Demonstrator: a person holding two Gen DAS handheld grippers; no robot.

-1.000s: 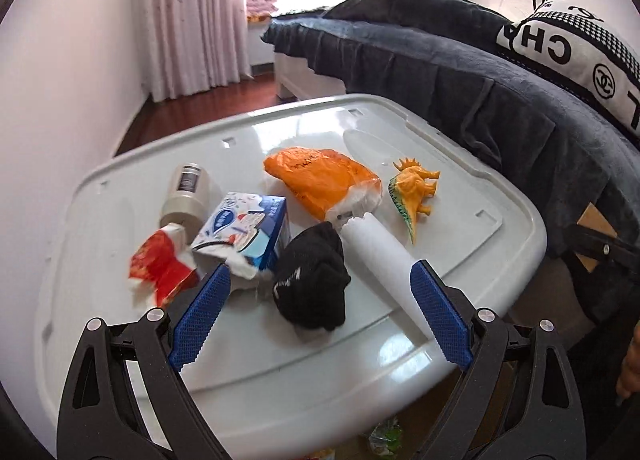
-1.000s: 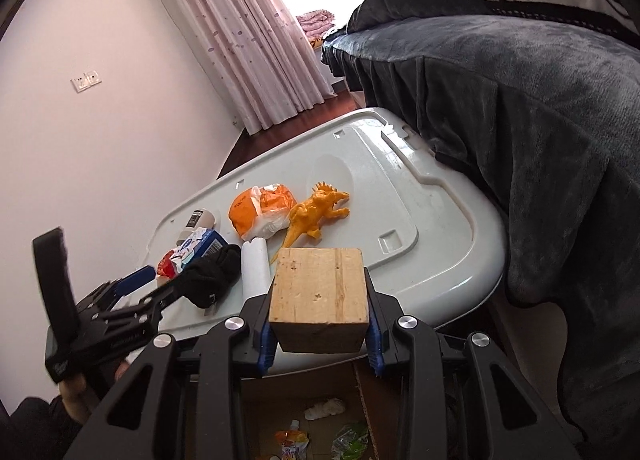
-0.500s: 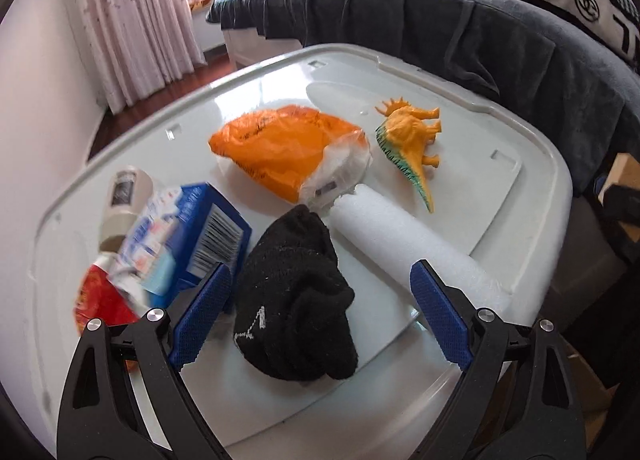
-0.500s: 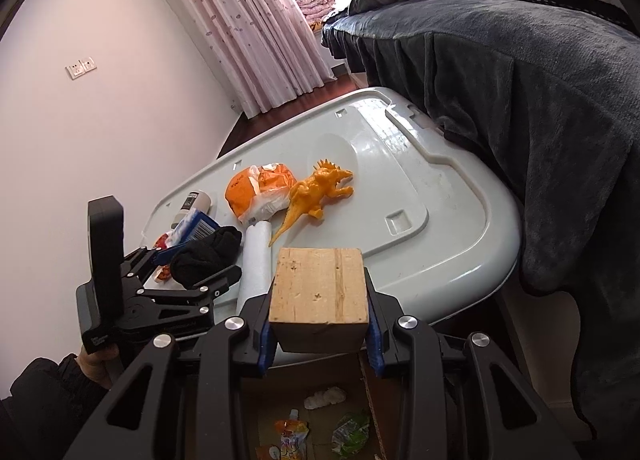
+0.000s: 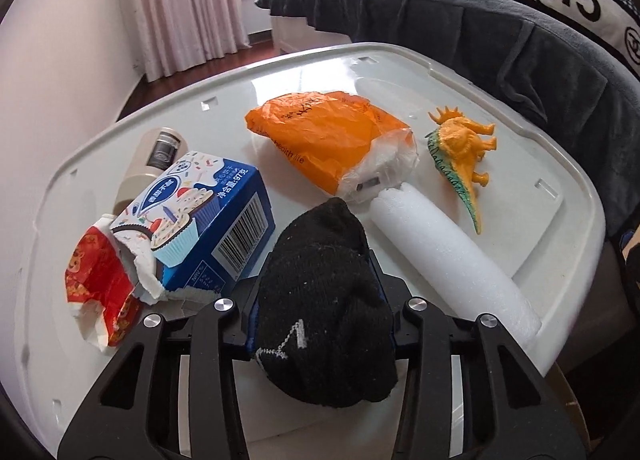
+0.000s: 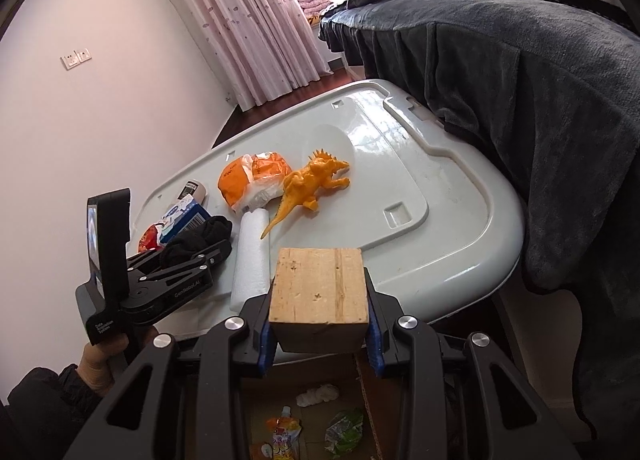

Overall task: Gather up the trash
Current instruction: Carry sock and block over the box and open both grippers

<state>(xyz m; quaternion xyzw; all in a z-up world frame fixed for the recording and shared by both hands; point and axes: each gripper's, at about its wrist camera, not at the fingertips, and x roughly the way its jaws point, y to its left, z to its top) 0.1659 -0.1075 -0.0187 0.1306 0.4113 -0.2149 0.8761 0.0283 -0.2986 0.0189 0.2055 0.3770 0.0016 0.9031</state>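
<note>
Black sock [image 5: 324, 296] is lying on the grey lid [image 5: 400, 68] — my left gripper [image 5: 320, 324] is pinching it, foam roll [image 5: 440, 256] just beside; my right gripper [image 6: 319, 334] is clamping a wooden block [image 6: 320, 284] above the cardboard box [image 6: 312, 420].

Printed on the blue snack box [image 5: 208, 220]: "97克" beside a barcode. On the orange plastic bag [image 5: 320, 140]: "health life". On the black-and-white pillow [image 5: 576, 0]: "CH". On the left gripper [image 6: 196, 256], side of its body: "GenRobot.AI"; on its handle: "Data Acquisition System".
</note>
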